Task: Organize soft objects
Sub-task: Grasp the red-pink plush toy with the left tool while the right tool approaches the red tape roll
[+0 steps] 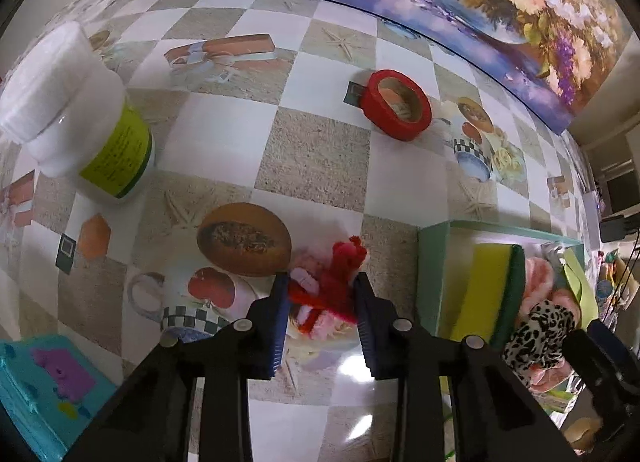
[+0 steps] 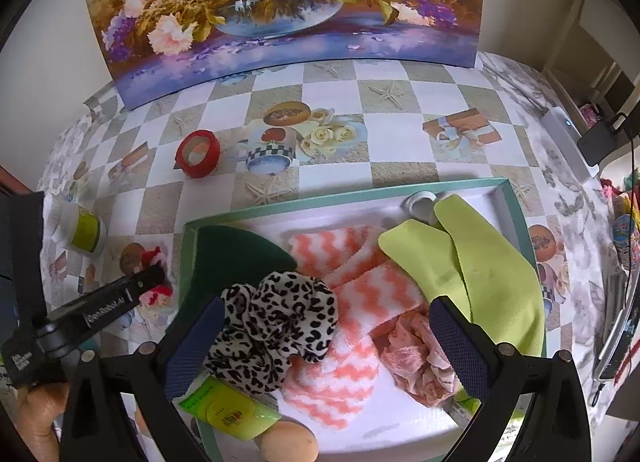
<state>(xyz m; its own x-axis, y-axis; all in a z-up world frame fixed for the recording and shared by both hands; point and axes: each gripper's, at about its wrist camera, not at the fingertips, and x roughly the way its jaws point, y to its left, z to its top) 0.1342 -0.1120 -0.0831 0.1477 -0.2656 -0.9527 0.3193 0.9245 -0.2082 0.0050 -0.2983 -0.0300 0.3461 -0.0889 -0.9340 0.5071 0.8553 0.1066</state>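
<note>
Between the left gripper (image 1: 320, 298) pads sits a red-and-pink pipe-cleaner bundle (image 1: 326, 286), flat on the checked tablecloth (image 1: 312, 149) just outside the tray's near wall. Pads press it on both sides, so it's a grip, prob. for a lift into the teal tray (image 1: 430, 262) w/ the other soft stuff. Fuzzy wire will squash, so a narrow pinch makes sense. Right gripper (image 2: 326, 342) hangs over the tray, jaws wide apart, holding nothing; the leopard scrunchie (image 2: 276, 326) lies on the pile between them, by the striped sock (image 2: 352, 302) and green cloth (image 2: 492, 262). Hard items, e.g. red tape roll (image 1: 398, 103) and white jar (image 1: 76, 113), sit well apart on the table, likely not part of the sort.
</note>
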